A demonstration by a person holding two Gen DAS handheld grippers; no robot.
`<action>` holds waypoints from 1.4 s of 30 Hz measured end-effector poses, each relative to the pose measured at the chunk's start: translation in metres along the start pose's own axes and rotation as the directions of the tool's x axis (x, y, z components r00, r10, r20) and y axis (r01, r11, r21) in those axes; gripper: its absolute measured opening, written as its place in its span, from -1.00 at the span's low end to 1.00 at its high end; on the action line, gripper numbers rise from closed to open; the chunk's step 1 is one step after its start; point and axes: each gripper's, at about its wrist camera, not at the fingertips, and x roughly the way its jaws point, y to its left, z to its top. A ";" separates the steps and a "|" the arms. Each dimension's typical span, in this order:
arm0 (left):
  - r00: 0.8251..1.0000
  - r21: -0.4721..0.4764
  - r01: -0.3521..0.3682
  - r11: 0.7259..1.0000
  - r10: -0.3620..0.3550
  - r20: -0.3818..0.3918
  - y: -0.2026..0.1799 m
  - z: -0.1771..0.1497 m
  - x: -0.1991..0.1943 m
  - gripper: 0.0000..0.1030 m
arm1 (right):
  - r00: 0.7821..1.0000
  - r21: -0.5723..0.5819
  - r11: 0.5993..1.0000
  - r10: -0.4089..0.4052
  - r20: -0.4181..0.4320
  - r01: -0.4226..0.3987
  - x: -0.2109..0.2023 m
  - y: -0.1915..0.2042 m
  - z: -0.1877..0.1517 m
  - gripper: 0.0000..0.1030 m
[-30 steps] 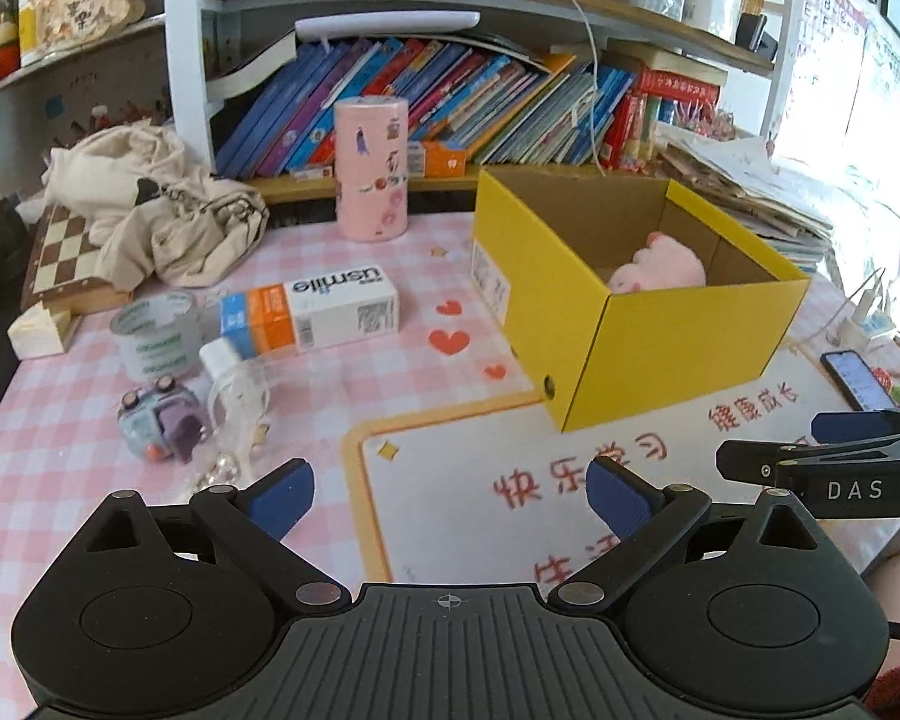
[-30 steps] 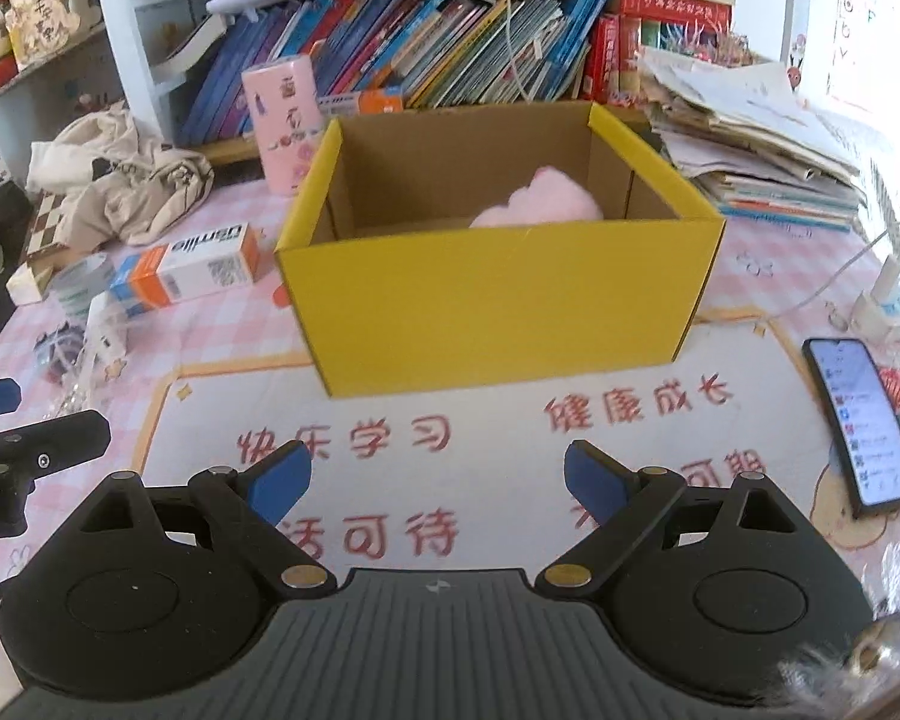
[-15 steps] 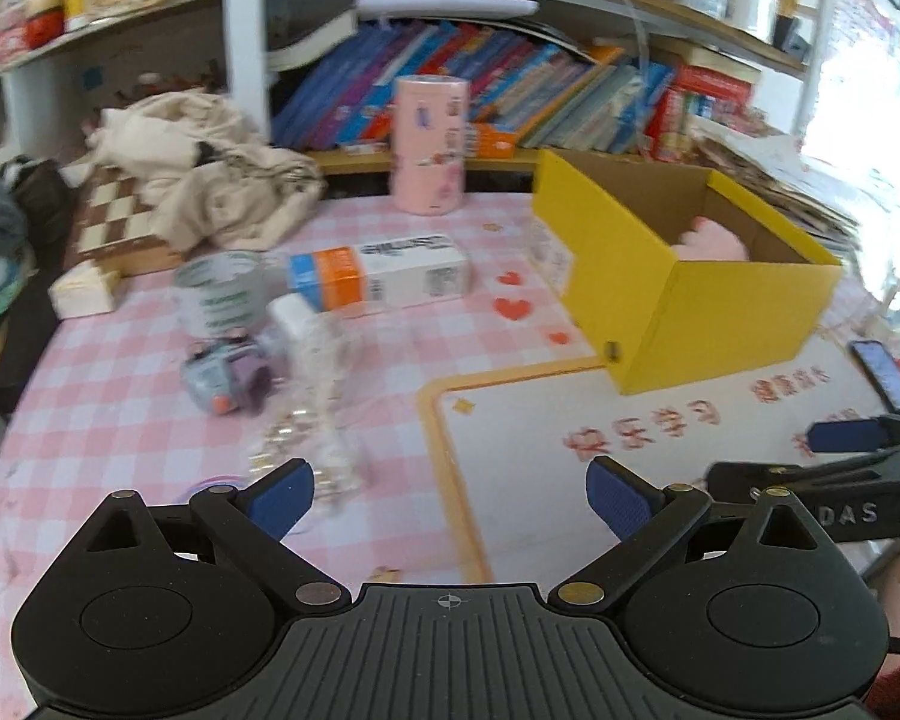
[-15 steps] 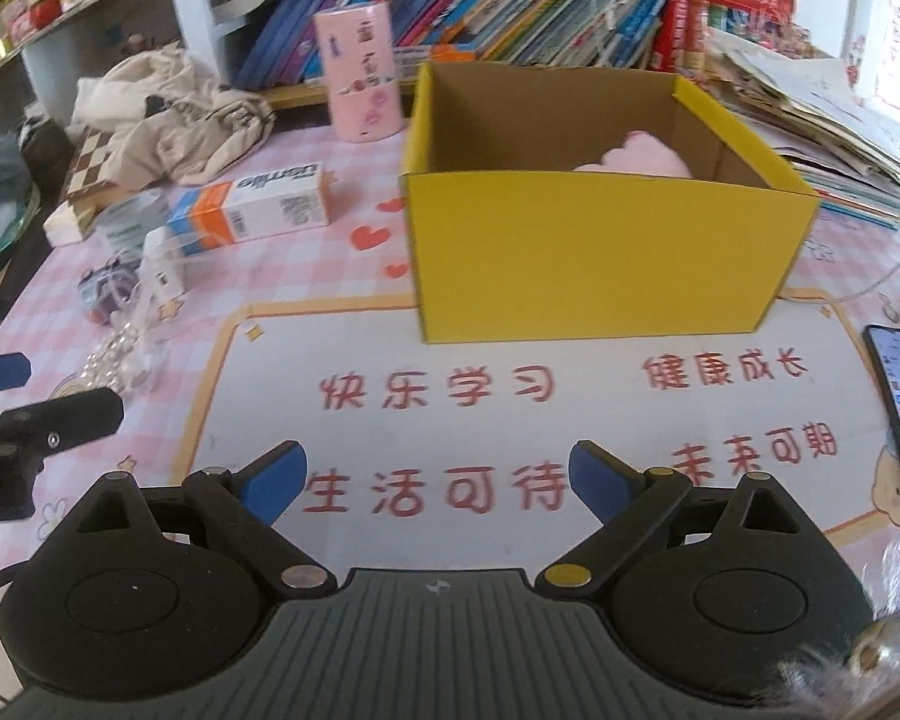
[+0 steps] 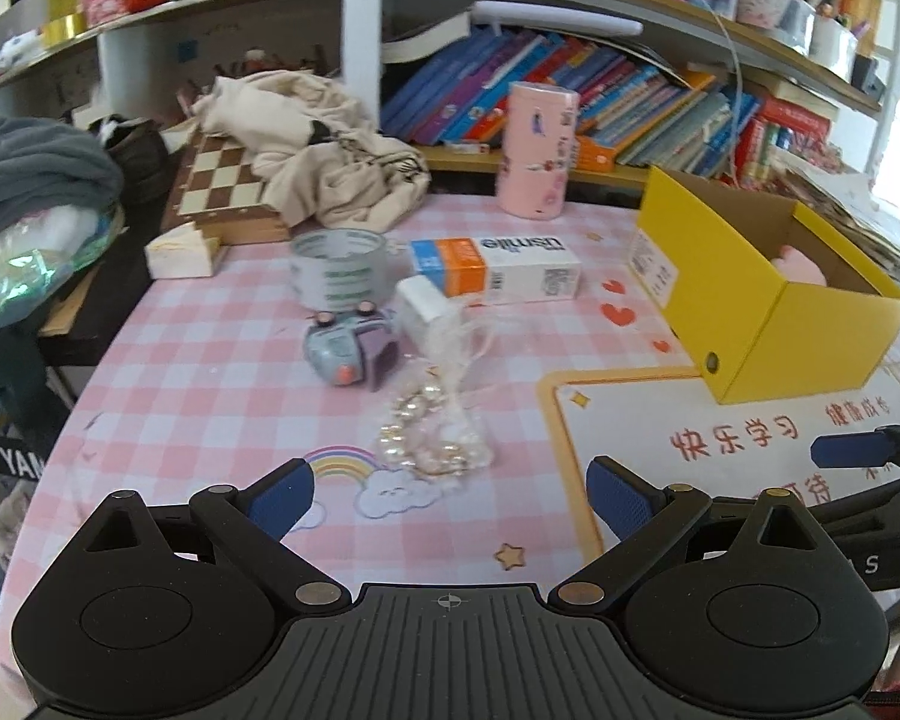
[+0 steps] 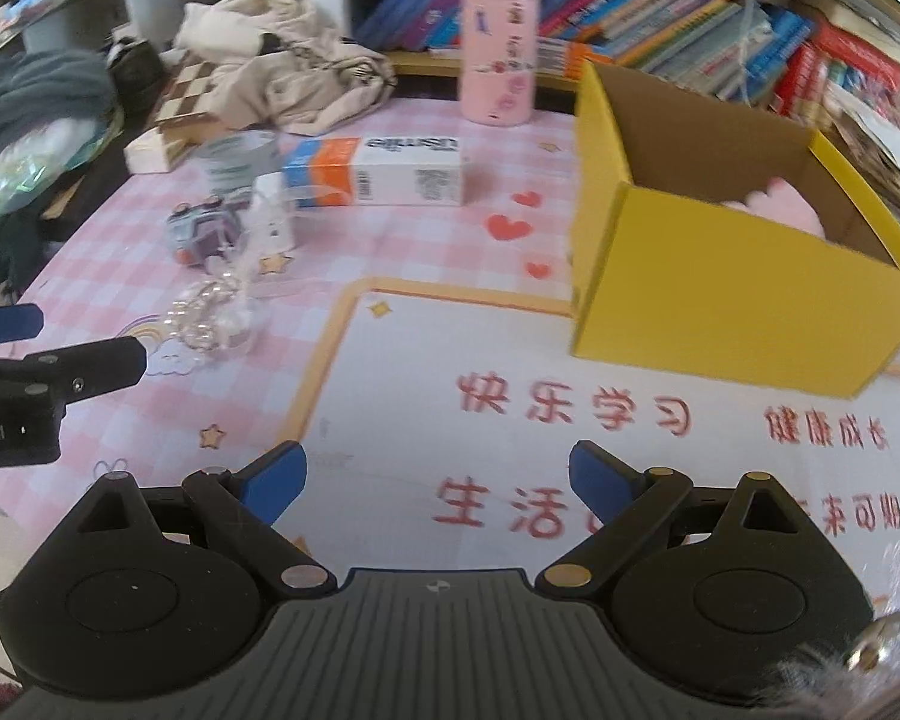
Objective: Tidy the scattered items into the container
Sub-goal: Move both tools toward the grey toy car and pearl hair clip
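Left wrist view: the left gripper (image 5: 450, 492) hangs above the pink checked tablecloth (image 5: 210, 396) with its blue-padded fingers (image 5: 282, 498) spread wide and nothing between them. Just beyond the finger gap lies a clear bag of pearl beads (image 5: 432, 438), flat on the cloth. Farther off, in a loose cluster at the middle of the table, sit a small grey-purple toy (image 5: 351, 348), a small white bottle (image 5: 429, 309), a roll of tape (image 5: 336, 267) and a white-and-orange carton (image 5: 495, 270) lying on its side. A pink tin (image 5: 537, 150) stands upright at the far edge, near the bookshelf.

The container — a yellow box (image 5: 744, 294), open at the top — stands to the right, well apart from the cluster, its near corner resting on a white printed mat (image 5: 660, 420). A pink soft toy (image 5: 801, 264) lies inside it, partly hidden by the wall.

Right wrist view: the right gripper (image 6: 435, 480) hangs above the mat (image 6: 450, 360), fingers (image 6: 273, 480) likewise spread wide and empty. The box (image 6: 732, 294) is ahead and to the right, the pink toy (image 6: 780, 207) showing over its rim. The bead bag (image 6: 216, 324), bottle (image 6: 273, 222), grey-purple toy (image 6: 201, 234), tape (image 6: 237, 162) and carton (image 6: 378, 171) lie to the far left. One arm of the left gripper (image 6: 60, 372) enters at the left edge, near the bead bag — not touching it.
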 end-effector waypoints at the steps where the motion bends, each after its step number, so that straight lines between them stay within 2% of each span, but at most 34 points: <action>1: 1.000 -0.005 -0.001 1.000 0.001 0.006 0.003 0.000 -0.001 0.92 | 1.000 -0.010 1.000 0.003 0.007 -0.003 0.000 0.003 0.002 0.85; 11: 1.000 -0.037 -0.013 0.999 0.013 0.019 0.024 -0.002 -0.007 0.93 | 0.995 -0.082 0.996 0.046 0.086 -0.039 -0.006 0.034 0.014 0.80; 15: 0.998 -0.061 -0.043 0.997 0.045 0.038 0.033 0.001 -0.007 0.93 | 0.992 -0.110 0.992 0.079 0.094 -0.068 -0.002 0.041 0.020 0.79; 19: 0.997 -0.097 -0.065 0.993 0.069 0.040 0.041 0.003 -0.004 0.93 | 0.990 -0.160 0.981 0.124 0.072 -0.111 0.008 0.051 0.023 0.68; 24: 0.997 -0.071 -0.077 0.995 0.078 0.016 0.043 0.003 0.002 0.93 | 0.980 -0.193 0.963 0.196 0.031 -0.186 0.027 0.062 0.030 0.63; 28: 0.995 -0.080 -0.100 0.992 0.102 0.019 0.047 0.006 0.007 0.93 | 0.971 -0.227 0.947 0.237 0.014 -0.228 0.045 0.071 0.039 0.63; 34: 0.995 -0.103 -0.099 0.990 0.098 -0.015 0.050 0.012 0.023 0.93 | 0.960 -0.276 0.922 0.279 -0.007 -0.270 0.067 0.080 0.050 0.63; 42: 0.992 -0.078 -0.124 0.989 0.121 -0.035 0.053 0.032 0.055 0.93 | 0.944 -0.323 0.891 0.329 -0.030 -0.320 0.101 0.089 0.065 0.64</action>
